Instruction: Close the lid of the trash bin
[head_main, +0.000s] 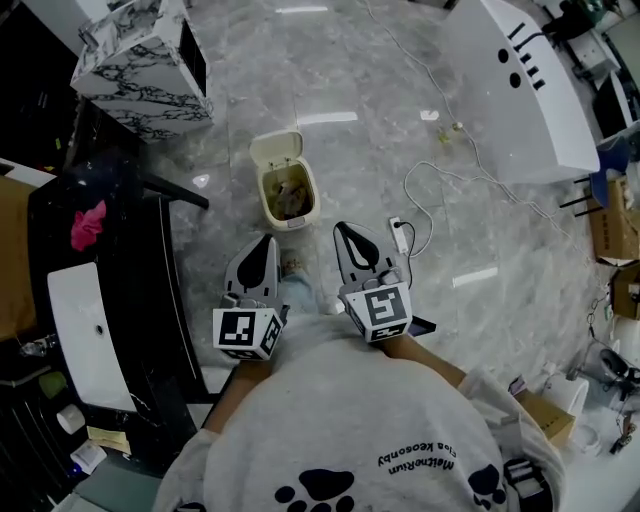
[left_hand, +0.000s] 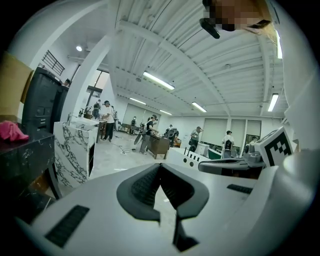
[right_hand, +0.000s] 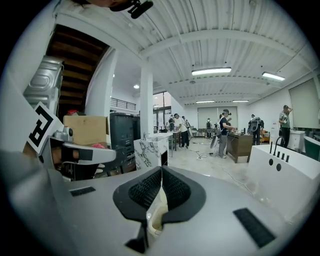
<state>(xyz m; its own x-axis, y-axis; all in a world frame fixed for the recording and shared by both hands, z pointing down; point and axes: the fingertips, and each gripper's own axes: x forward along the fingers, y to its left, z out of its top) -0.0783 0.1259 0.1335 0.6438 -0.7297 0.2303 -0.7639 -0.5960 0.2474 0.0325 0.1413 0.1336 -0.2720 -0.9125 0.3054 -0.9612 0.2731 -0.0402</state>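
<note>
A small cream trash bin (head_main: 288, 192) stands on the grey marble floor with its lid (head_main: 277, 148) tipped up at the far side, and rubbish shows inside. Both grippers hover nearer me than the bin, side by side and pointing toward it. My left gripper (head_main: 265, 240) is shut and empty, a little below and left of the bin. My right gripper (head_main: 342, 228) is also shut and empty, to the bin's lower right. In the left gripper view the left gripper's (left_hand: 160, 165) jaws meet at the tip. In the right gripper view the right gripper's (right_hand: 161, 169) jaws meet too.
A marble-patterned cabinet (head_main: 140, 62) stands at the far left. A black counter (head_main: 150, 290) with a white basin (head_main: 88, 330) and a pink cloth (head_main: 88, 224) runs along the left. A large white tub (head_main: 525, 95) is at the right, a power strip (head_main: 400, 236) with cable beside the right gripper.
</note>
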